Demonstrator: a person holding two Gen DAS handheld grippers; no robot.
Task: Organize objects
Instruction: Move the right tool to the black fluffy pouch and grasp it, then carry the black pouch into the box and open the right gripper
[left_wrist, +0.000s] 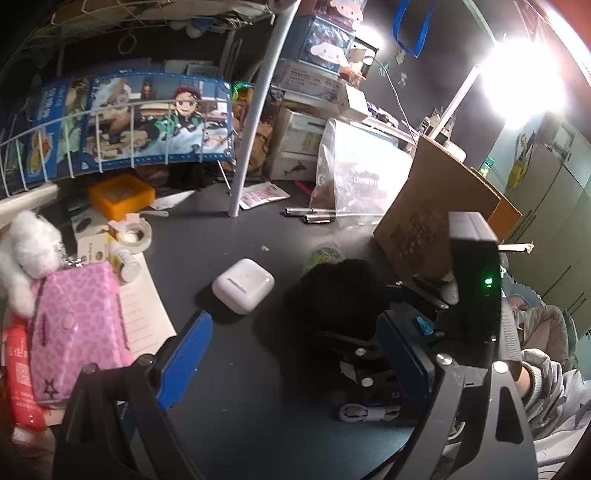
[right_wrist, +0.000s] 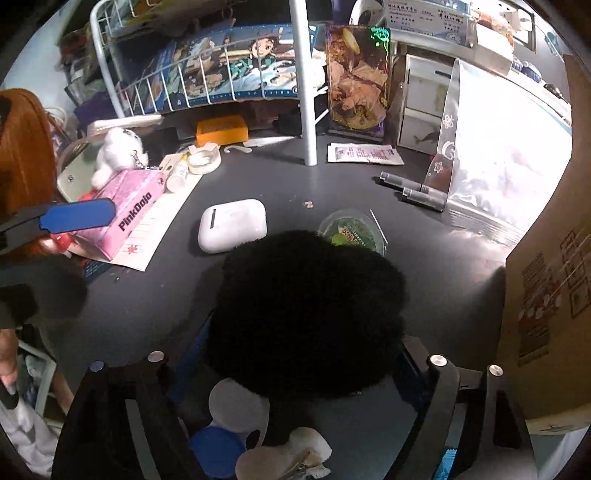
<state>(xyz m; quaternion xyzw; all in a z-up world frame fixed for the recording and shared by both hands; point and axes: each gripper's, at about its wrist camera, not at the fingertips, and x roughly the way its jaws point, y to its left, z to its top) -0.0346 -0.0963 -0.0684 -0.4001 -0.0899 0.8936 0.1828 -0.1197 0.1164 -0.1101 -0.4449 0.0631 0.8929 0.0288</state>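
A black fuzzy plush (right_wrist: 310, 314) fills the middle of the right wrist view, held between the fingers of my right gripper (right_wrist: 303, 354), which is shut on it just above the dark desk (right_wrist: 147, 306). In the left wrist view the same plush (left_wrist: 336, 295) sits right of centre with the right gripper's body behind it. My left gripper (left_wrist: 295, 354) is open and empty, its blue left finger (left_wrist: 188, 358) near a white earbud case (left_wrist: 243, 284). The case also shows in the right wrist view (right_wrist: 232, 225). A round green packet (right_wrist: 351, 230) lies just beyond the plush.
A pink PinkDojo box (right_wrist: 125, 218) with a white plush keychain (right_wrist: 118, 151), tape roll (right_wrist: 203, 158) and small bottle (right_wrist: 177, 173) sit left. An orange box (right_wrist: 221, 129), wire rack (right_wrist: 207, 74), two grey tubes (right_wrist: 413, 190), a clear bag (right_wrist: 506, 162) and cardboard box (right_wrist: 554, 295) crowd the back and right.
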